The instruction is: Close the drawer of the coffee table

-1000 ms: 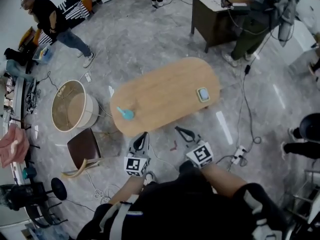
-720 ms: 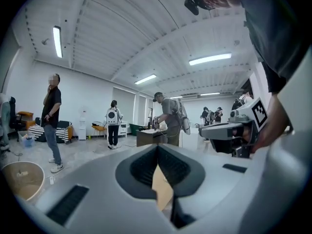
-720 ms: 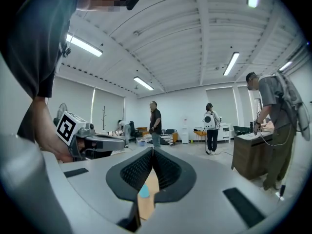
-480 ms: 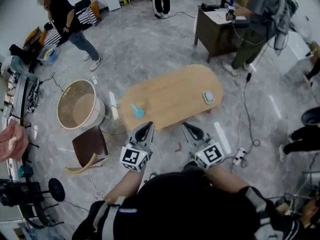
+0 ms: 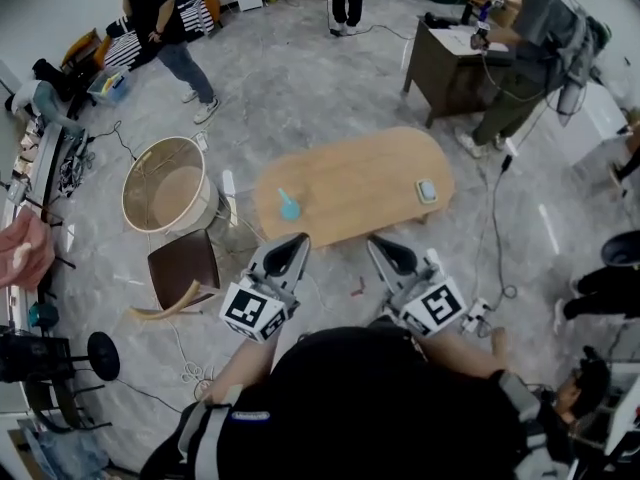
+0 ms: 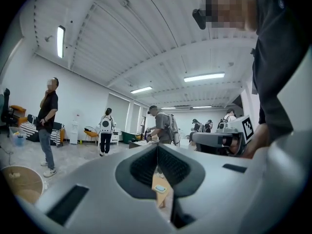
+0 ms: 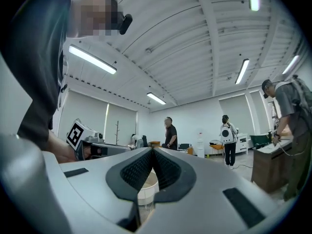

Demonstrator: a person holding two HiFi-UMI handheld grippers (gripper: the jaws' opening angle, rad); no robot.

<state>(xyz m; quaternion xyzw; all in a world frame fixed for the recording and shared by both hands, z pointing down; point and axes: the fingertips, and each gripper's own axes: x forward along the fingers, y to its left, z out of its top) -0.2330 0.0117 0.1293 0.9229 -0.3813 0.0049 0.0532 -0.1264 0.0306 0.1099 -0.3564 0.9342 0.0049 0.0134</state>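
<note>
1. Closest in, both tongs are held up in front of the person, side by side, pointing level and away. The left tongs [image 5: 297, 242] are pressed together with nothing in them. The right tongs [image 5: 379, 246] are also pinched shut and empty.
2. Just past the tips and lower down is the bench [image 5: 350, 180], with an oval wooden top. Its long axis runs left to right, straight across the way the tongs point, and the right end sits a touch farther off. The near long side faces both tongs.
3. The drawer is the tricky bit, because the top hides it from above. I can't see a front sticking out on the near side, and I can't tell which side it's on.
4. The two tongs look about equally near. The left lines up with the left end by the teal thing [image 5: 289, 208], and the right sits nearer the middle, short of the little square pad [image 5: 428, 190].
5. My guess is any push has to drop lower and go across the short axis.
6. Farther out there's a round tub [image 5: 165, 188] to the left and a dark desk [image 5: 447, 60] at the back.
</note>
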